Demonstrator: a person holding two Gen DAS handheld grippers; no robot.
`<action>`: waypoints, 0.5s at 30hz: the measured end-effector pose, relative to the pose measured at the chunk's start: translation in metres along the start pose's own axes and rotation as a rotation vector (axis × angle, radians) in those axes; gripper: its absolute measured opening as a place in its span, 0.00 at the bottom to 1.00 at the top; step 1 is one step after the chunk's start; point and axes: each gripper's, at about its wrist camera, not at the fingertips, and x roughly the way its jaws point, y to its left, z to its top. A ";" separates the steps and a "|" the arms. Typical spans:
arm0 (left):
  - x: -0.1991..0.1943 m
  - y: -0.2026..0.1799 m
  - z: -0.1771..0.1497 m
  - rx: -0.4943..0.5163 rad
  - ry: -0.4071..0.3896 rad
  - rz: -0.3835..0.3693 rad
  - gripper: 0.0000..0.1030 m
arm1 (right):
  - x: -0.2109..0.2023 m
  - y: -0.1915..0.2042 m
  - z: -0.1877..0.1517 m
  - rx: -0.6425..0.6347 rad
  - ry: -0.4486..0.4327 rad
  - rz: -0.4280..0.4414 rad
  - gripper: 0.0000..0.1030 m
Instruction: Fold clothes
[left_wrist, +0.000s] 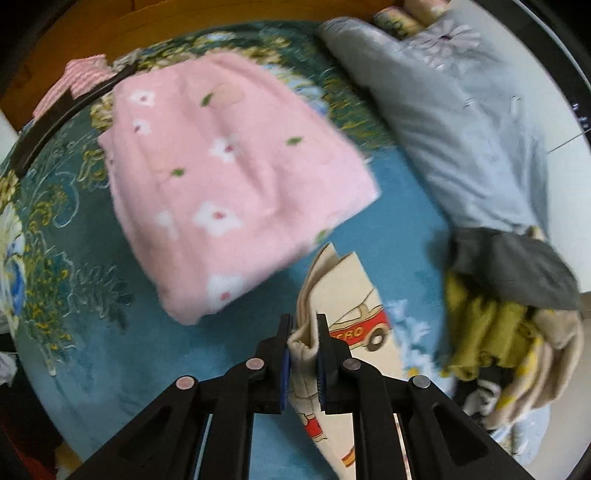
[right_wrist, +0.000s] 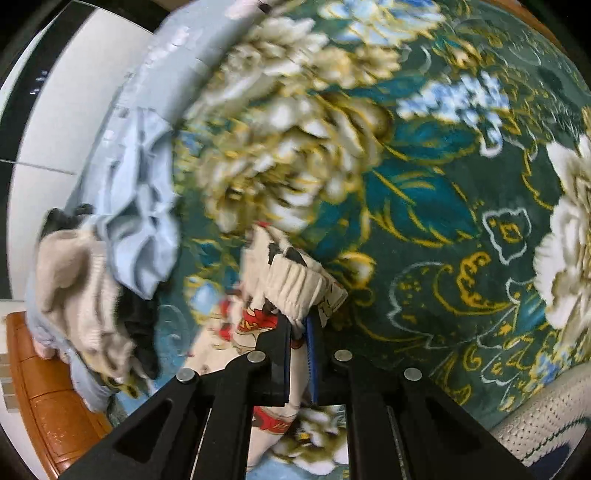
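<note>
While both grippers, left (left_wrist: 303, 332) and right (right_wrist: 298, 325), clamp the car-print garment (left_wrist: 354, 291), only the pink piece (left_wrist: 229, 177) lies folded; the heap (left_wrist: 509, 325) waits.

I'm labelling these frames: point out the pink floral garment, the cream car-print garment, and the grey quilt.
pink floral garment (left_wrist: 229, 177), left wrist view, middle of its top face
cream car-print garment (left_wrist: 354, 295), left wrist view, flat printed panel
grey quilt (left_wrist: 469, 122), left wrist view, its middle

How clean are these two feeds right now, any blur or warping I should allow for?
Left wrist view: pink floral garment motion-smeared, left gripper and the cream car-print cloth it pinches sharper. Right wrist view: floral blanket streaked, worst upper left; right gripper crisp. Both show fisheye bending and dark corners.
</note>
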 end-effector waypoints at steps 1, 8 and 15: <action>0.007 0.003 -0.001 0.001 0.019 0.022 0.12 | 0.007 -0.005 0.000 0.010 0.024 -0.020 0.08; 0.005 0.014 -0.004 -0.017 0.048 0.030 0.12 | -0.020 -0.005 -0.002 -0.025 -0.026 -0.076 0.41; 0.007 0.012 -0.003 -0.048 0.045 -0.006 0.12 | 0.015 0.069 -0.014 -0.089 0.105 0.055 0.41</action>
